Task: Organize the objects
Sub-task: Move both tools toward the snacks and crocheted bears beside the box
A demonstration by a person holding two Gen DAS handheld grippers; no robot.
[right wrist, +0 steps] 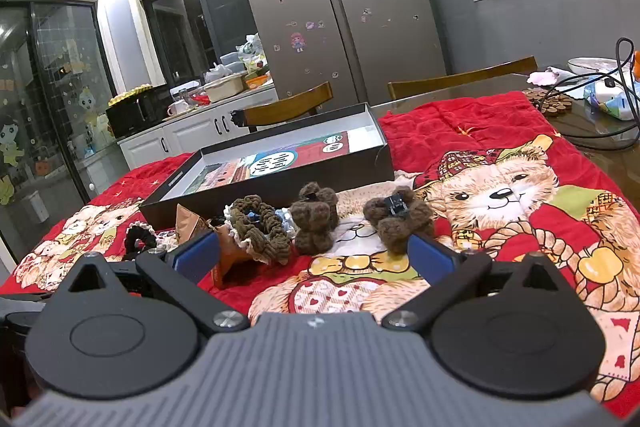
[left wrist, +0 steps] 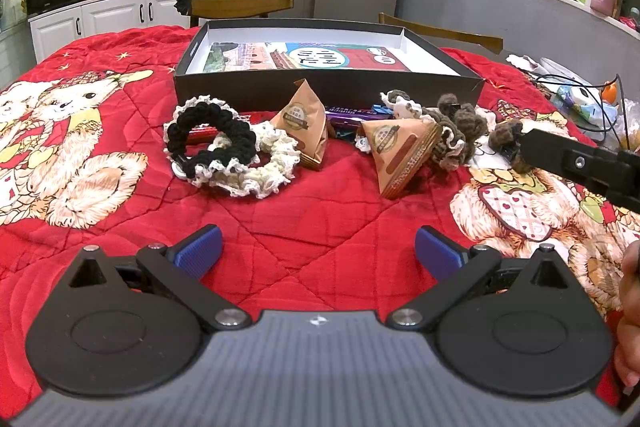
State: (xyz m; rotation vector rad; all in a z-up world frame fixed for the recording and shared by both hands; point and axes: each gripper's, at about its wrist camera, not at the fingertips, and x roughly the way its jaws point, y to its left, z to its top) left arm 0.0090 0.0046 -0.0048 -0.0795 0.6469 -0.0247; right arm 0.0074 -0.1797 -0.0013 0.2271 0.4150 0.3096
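Red bear-print cloth (left wrist: 320, 195) covers the table; scrunchies (left wrist: 212, 143), paper packets (left wrist: 400, 155) and brown clips (right wrist: 316, 223) lie before the open box (left wrist: 328, 87). Both the left gripper (left wrist: 318, 251) and the right gripper (right wrist: 312, 259) gape wide, empty.

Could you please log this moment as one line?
left gripper: open, empty | right gripper: open, empty | black shallow cardboard box: no loose items inside

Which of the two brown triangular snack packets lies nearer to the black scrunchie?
The left packet, beside the black scrunchie; the other packet lies further right.
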